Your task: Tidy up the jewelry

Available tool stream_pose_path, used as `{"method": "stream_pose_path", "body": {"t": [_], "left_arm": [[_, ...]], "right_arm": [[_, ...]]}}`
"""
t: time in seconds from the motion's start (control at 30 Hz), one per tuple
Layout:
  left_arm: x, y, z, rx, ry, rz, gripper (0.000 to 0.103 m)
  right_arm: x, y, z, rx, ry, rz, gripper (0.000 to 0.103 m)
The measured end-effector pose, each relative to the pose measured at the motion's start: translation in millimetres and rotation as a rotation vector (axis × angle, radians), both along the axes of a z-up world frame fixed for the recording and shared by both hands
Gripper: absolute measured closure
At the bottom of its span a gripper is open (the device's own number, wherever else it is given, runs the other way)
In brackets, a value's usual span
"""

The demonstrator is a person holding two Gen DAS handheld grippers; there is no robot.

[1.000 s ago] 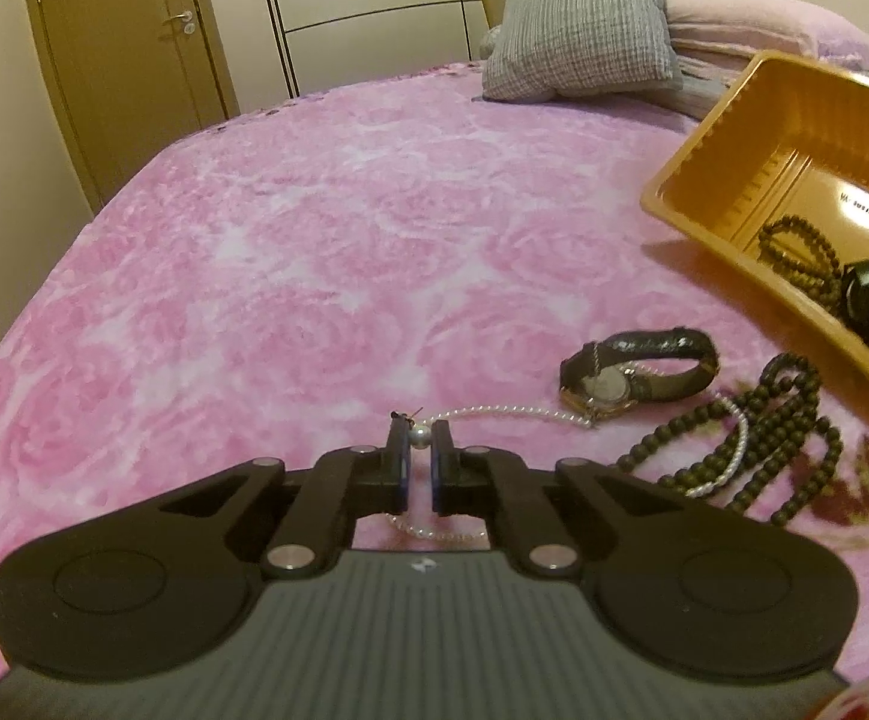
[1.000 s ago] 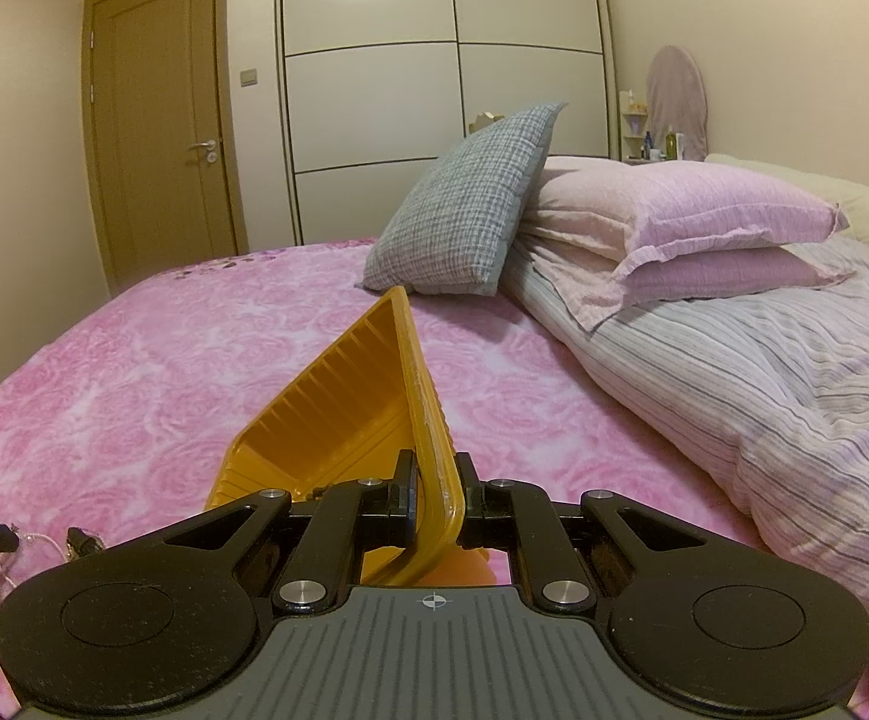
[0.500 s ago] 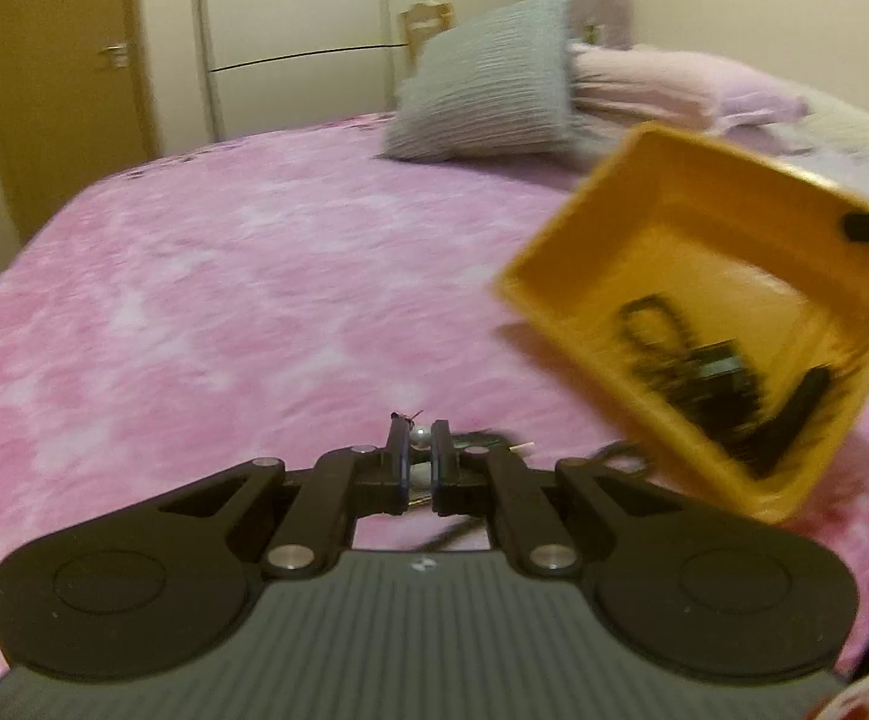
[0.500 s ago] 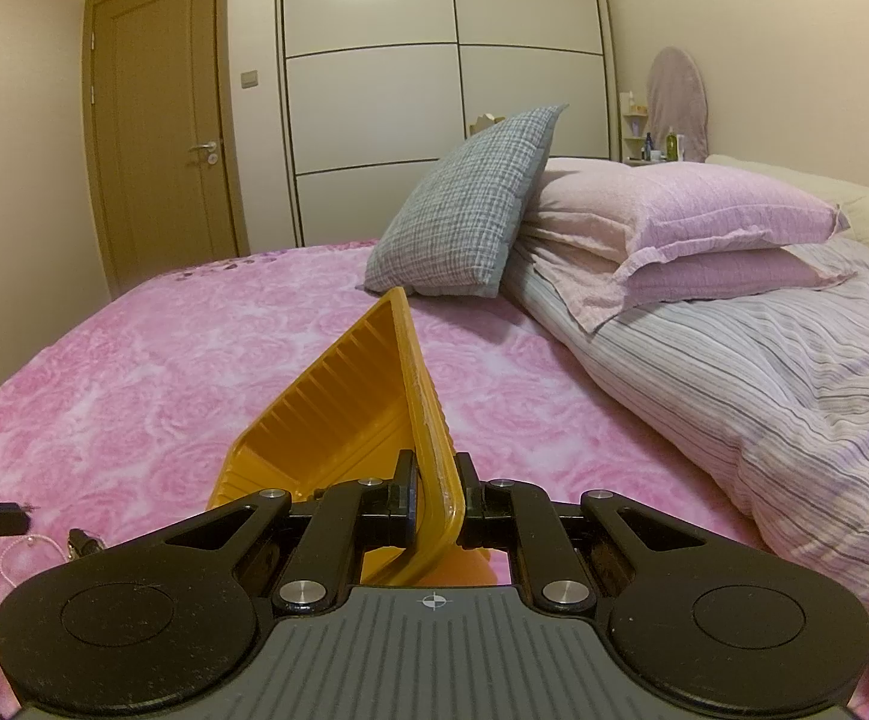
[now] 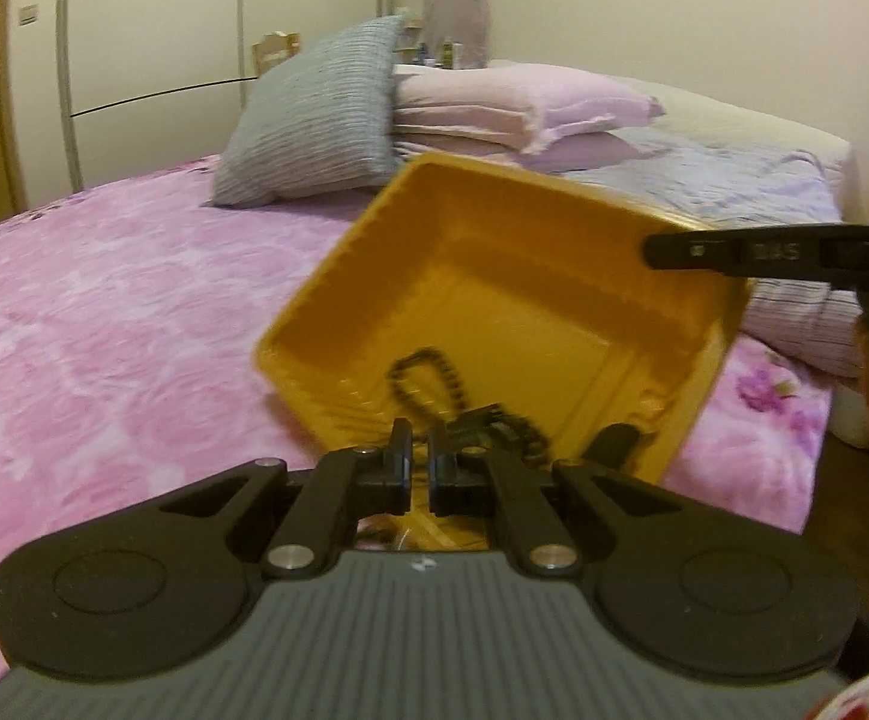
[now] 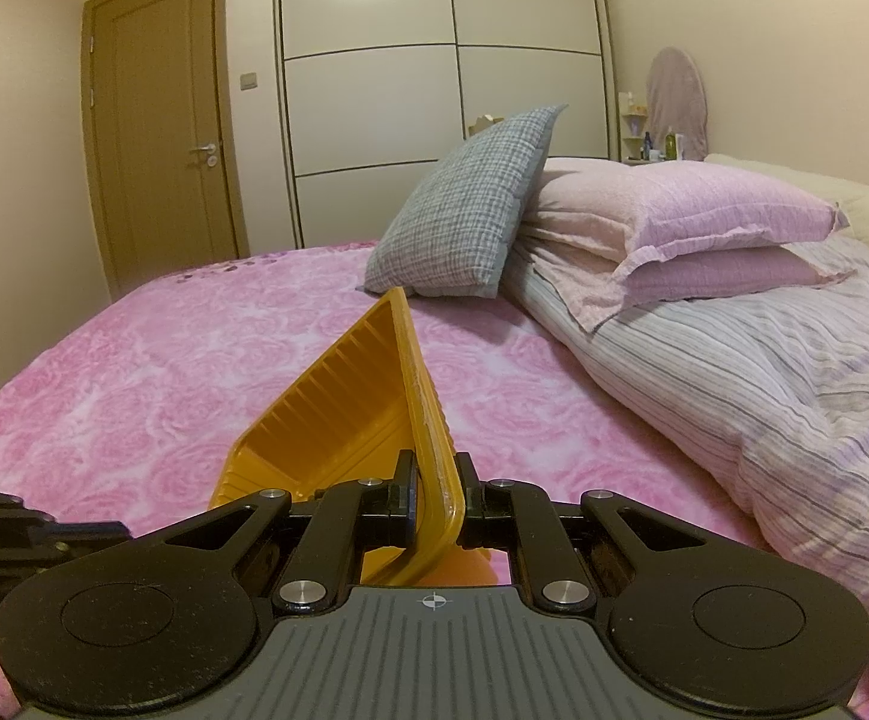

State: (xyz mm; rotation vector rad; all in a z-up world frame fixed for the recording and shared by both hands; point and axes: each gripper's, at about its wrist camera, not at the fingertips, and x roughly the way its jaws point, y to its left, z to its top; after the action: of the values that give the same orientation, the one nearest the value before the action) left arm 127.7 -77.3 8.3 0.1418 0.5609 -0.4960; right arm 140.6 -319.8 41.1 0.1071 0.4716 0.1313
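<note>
Pink rose-patterned bedspread (image 5: 104, 312) filled the left of both views, running back to a grey pillow (image 6: 464, 210) near the bed's head end. The left gripper (image 5: 417, 450) hovered at the low near rim of the tilted yellow tray (image 5: 494, 276), its jaws closed almost together; whether anything was pinched between them could not be told through the blur. Dark bead strands (image 5: 428, 378) lay in the tray's low end just beyond the fingertips. Further right, the right gripper (image 6: 434, 480) was clamped on the tray's raised rim, holding that side up off the bedspread.
</note>
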Motion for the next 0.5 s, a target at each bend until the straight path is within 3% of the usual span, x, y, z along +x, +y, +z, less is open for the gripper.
{"method": "stream_pose_path", "body": {"t": [0.17, 0.5], "left_arm": [[3, -2, -3, -0.012, 0.006, -0.008, 0.099], [4, 56, -4, 0.027, 0.016, 0.142, 0.099]], "right_arm": [[-1, 1, 1, 0.004, 0.001, -0.002, 0.092], [-1, 1, 0, 0.013, 0.002, -0.005, 0.092]]}}
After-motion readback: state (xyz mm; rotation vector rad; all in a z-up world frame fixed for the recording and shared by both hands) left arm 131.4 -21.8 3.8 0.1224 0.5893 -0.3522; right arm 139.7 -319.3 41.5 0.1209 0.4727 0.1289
